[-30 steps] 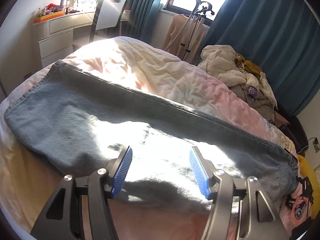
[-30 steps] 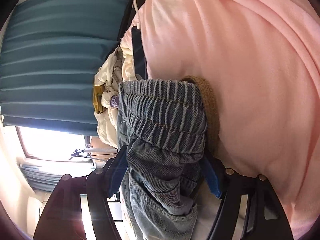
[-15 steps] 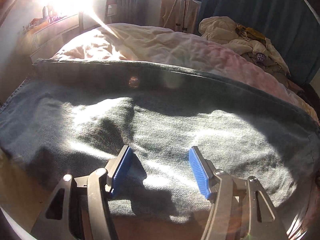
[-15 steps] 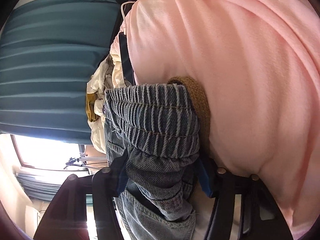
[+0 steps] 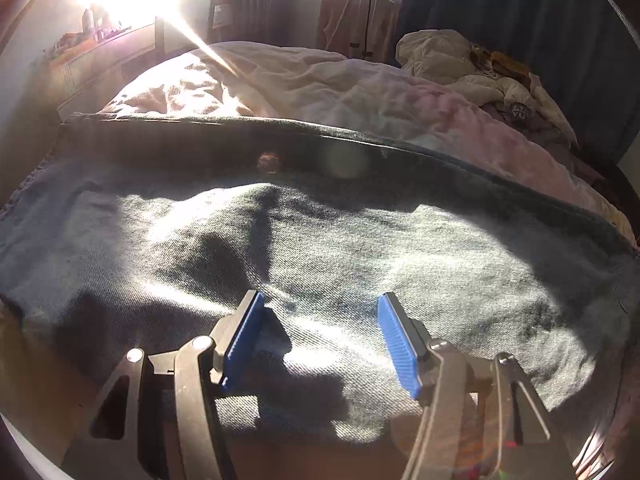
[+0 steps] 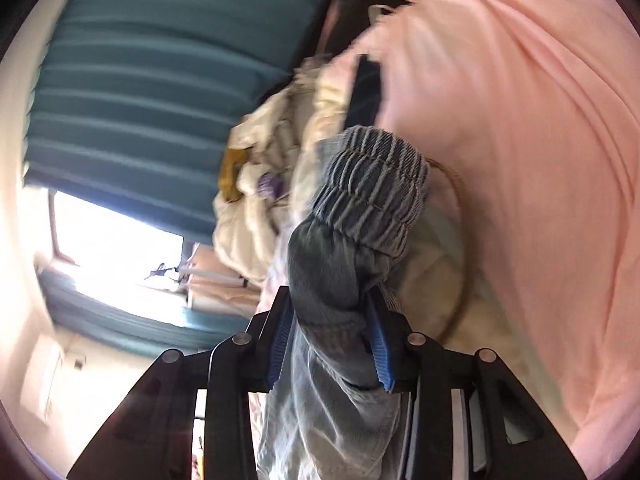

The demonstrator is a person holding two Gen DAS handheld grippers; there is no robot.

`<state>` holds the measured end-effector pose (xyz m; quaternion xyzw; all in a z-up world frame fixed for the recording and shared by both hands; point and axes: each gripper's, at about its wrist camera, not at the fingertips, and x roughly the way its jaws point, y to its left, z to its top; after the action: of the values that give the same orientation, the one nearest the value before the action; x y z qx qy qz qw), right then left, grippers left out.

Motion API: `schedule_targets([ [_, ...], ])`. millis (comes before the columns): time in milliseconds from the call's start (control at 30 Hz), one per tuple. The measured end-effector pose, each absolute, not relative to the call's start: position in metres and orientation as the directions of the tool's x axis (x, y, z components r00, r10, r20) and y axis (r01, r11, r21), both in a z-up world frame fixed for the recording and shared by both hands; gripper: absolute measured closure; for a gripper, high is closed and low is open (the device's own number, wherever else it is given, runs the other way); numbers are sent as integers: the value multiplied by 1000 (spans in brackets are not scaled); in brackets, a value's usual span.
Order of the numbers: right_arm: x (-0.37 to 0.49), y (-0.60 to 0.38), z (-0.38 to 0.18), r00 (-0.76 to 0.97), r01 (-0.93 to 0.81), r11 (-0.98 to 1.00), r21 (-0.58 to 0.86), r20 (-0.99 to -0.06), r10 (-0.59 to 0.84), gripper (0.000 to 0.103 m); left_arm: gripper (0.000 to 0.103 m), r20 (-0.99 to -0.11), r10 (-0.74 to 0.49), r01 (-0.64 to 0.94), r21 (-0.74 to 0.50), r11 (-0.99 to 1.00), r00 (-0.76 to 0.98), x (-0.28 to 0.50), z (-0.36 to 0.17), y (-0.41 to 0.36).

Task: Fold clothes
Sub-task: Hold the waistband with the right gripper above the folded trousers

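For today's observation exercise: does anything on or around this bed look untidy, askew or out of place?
Yes. Crumpled clothes lie heaped at the bed's far corner, unfolded. The jeans lie rumpled across the wrinkled bedding, their waistband bunched in the right gripper.

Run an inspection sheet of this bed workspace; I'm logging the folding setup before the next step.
Surface: bed with a rumpled pale quilt, sunlit.
Job's things: jeans spread flat across the bed; elastic waistband bunched and raised.
Clutter: pile of clothes at the bed's far corner.
Grippers: left gripper open over the denim; right gripper has just been closing, clamped on the jeans below the waistband.
Cables: nothing seen.
Surroundings: teal curtains, window, dresser.
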<state>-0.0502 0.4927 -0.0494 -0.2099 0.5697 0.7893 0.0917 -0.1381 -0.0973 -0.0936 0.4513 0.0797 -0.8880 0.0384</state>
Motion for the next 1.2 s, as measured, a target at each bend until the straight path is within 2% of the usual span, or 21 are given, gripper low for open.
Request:
schedule_targets([
  [133,-46,489,-42,-887,-391,-391,833,-454,-82,66,43,-809,-1,138,-99,-986,-587,-139,-95,-96],
  [267,-60,506,-64,-862,-458,-283,843,-499,-88,65,43,-809,3,140,-105,-985,-588,-139,-97,-96],
  [300,-61,511,-73,-868,-457,-234,858,-488,-95,60,43,-808,4,141,-108,-984,-589,-139,-98,-96],
  [333,-57,516,-82,-876,-450,-183,874,-472,-101,49,43,-806,6,144,-113,-983,-593,-139,-98,-97],
  [500,-70,523,-87,-885,-429,-189,884,-453,-111,32,43,-800,20,158,-142,-977,-600,-140,-98,-102],
  [667,-89,523,-90,-840,-494,-287,821,-535,-85,30,43,-799,8,146,-120,-982,-601,-141,-100,-100],
  [700,-92,524,-92,-823,-519,-300,800,-563,-78,37,43,-804,3,144,-110,-983,-595,-142,-101,-98],
  [733,-94,526,-94,-799,-550,-318,772,-597,-68,55,43,-806,0,142,-104,-984,-592,-142,-102,-97],
  [833,-94,531,-100,-791,-559,-316,767,-608,-76,65,42,-807,-9,137,-90,-986,-590,-142,-103,-95],
  [1000,-90,514,-60,-809,-523,-462,716,-588,6,70,42,-803,-13,117,-72,-991,-596,-142,-95,-94],
  [1200,-86,458,22,-868,-447,-636,629,-478,137,71,42,-773,7,124,-111,-986,-634,-139,-78,-105],
])
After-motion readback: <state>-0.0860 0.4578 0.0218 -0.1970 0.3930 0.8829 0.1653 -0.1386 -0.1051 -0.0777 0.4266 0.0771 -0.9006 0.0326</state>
